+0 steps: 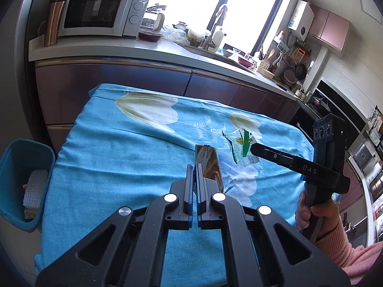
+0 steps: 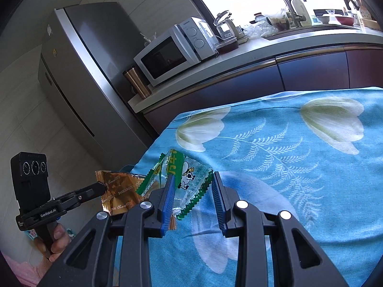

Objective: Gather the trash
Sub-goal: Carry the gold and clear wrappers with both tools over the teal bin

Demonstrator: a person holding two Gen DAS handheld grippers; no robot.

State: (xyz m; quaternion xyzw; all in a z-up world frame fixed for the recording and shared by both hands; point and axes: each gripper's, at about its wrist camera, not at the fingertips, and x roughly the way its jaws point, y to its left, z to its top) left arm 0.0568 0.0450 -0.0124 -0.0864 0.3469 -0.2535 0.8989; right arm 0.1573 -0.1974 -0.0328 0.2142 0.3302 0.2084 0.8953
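Left wrist view: my left gripper (image 1: 194, 167) clamps the crinkled gold-brown foil wrapper (image 1: 208, 165). At nine o'clock, a blue plastic bin (image 1: 16, 157) holds white foam netting (image 1: 34, 186).

Right wrist view: no bin; my right gripper (image 2: 192, 179) holds the clear green-edged plastic wrapper (image 2: 189, 179) above the blue floral tablecloth (image 2: 299, 167).

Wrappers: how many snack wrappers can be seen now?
2. The gold wrapper is clamped in the left gripper. The green-and-clear wrapper sits between the right gripper's parted fingers. More may lie hidden in the blue bin.
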